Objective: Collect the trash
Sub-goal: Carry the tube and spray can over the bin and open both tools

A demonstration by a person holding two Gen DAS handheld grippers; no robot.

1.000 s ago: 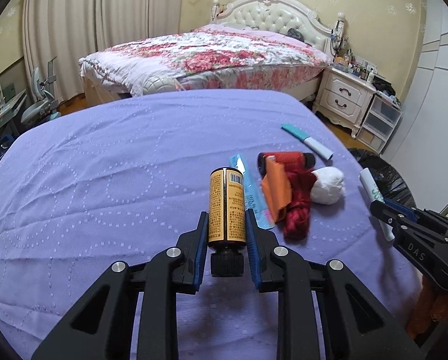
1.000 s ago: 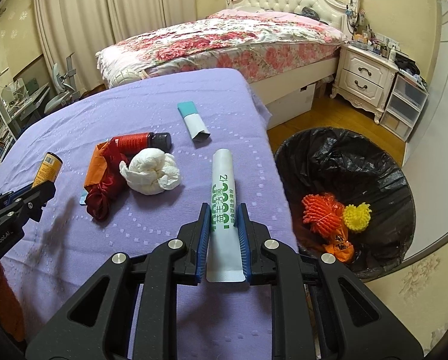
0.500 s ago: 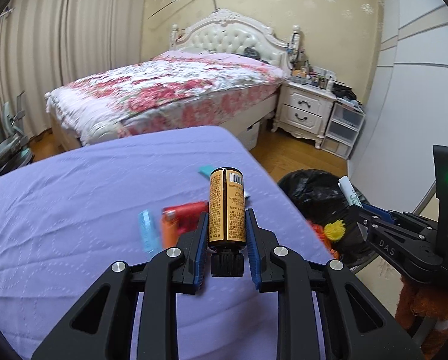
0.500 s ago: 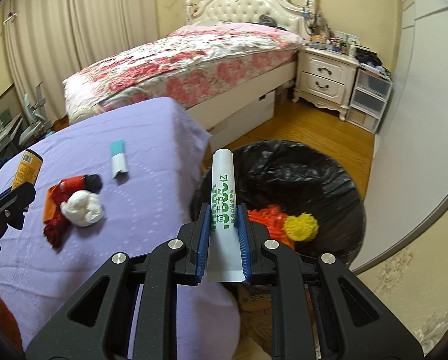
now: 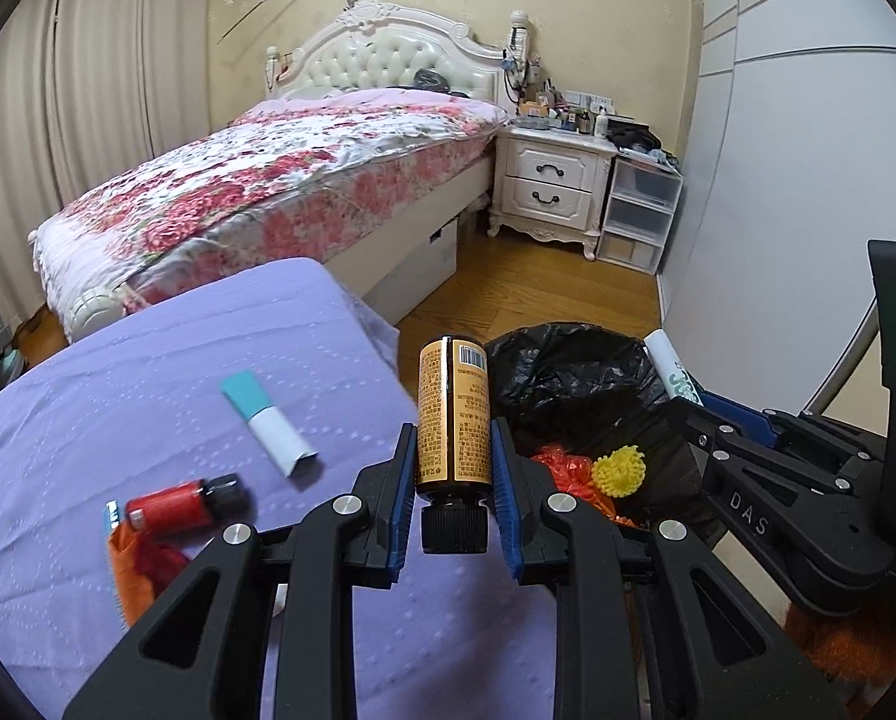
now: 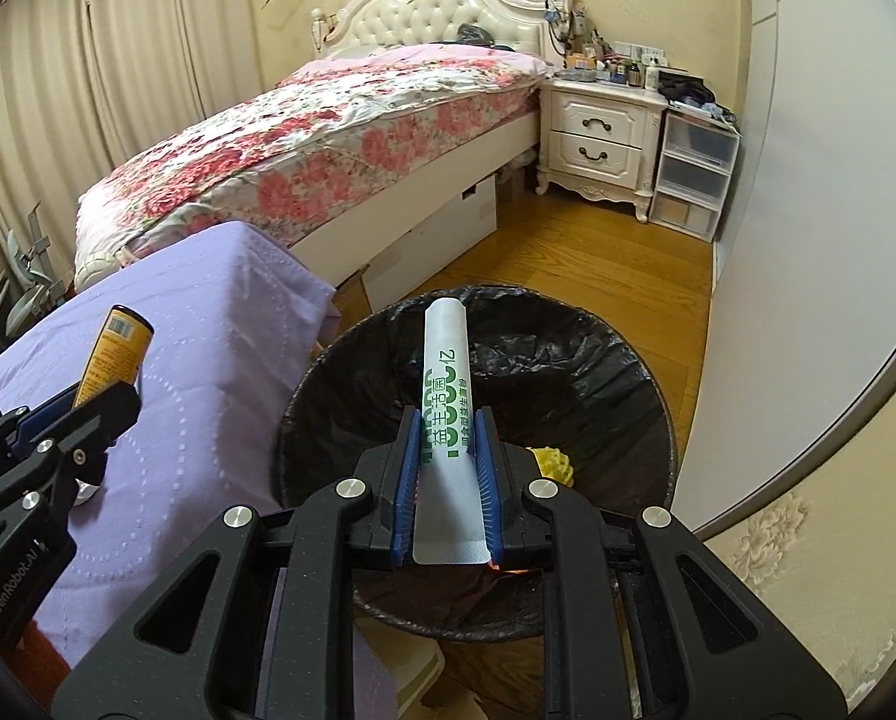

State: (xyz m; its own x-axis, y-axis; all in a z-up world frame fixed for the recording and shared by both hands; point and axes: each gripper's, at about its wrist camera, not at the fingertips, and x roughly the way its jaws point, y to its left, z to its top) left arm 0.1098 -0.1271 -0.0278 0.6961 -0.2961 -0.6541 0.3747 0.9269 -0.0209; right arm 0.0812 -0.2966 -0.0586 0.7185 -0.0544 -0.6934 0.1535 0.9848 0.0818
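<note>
R gripper (image 6: 446, 483): jaws clamped on white sachet w/ green print (image 6: 446, 396), long axis running fwd along the fingers, far end up. Sachet is held directly over the black-lined trash bin (image 6: 646, 396); bin mouth lies below and ahead, so R hand is judged nearer the drop. L gripper (image 5: 454, 492): jaws clamped on amber bottle (image 5: 453, 414), black cap toward the camera, base up. It is seen over the purple table edge (image 5: 382, 354); bin is to its right, just past the edge. Orange and yellow scraps are already in the bin. Red bottle (image 5: 178, 507) and teal-white tube (image 5: 268, 423) are left on the table. Floor beyond the bin is open; wall panel close on the right.
</note>
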